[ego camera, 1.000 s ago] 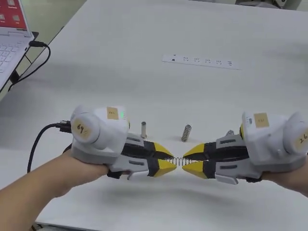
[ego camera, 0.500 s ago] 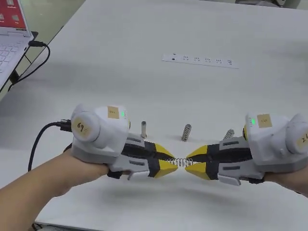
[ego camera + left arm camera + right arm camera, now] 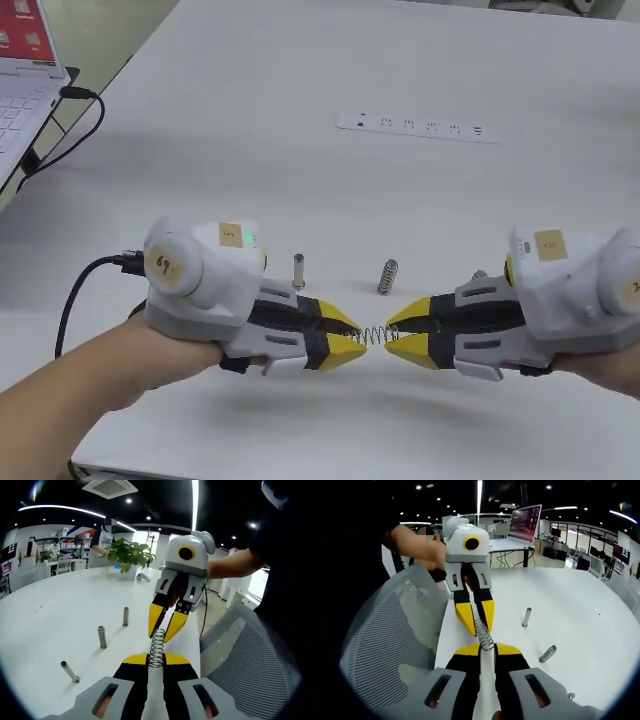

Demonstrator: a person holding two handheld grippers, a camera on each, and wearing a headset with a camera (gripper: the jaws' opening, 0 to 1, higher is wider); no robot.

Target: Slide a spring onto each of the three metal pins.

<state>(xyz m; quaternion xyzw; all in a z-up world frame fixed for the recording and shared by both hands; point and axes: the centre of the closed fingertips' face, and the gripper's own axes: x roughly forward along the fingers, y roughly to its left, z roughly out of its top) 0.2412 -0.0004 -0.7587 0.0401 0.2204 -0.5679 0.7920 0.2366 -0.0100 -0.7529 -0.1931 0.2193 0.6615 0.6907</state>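
Observation:
A small metal spring [image 3: 375, 335] spans the gap between my two grippers, held above the white table [image 3: 300, 180] near its front edge. My left gripper [image 3: 358, 335] is shut on the spring's left end and my right gripper [image 3: 392, 335] on its right end, tips facing each other. In the left gripper view the spring [image 3: 157, 647] rises from my own jaws to the right gripper [image 3: 160, 636]. Behind them stand a bare metal pin [image 3: 298, 270], a spring standing upright [image 3: 388, 277], and another spring [image 3: 478, 275] partly hidden by the right gripper.
A white power strip [image 3: 418, 126] lies farther back on the table. A laptop [image 3: 20, 60] sits at the far left. A black cable [image 3: 80, 290] runs to the left gripper. A grey mesh chair [image 3: 250, 655] stands beyond the table's near edge.
The right gripper has eased slightly to the right, so a little more of the spring shows between the tips. The left gripper and the pins have stayed put.

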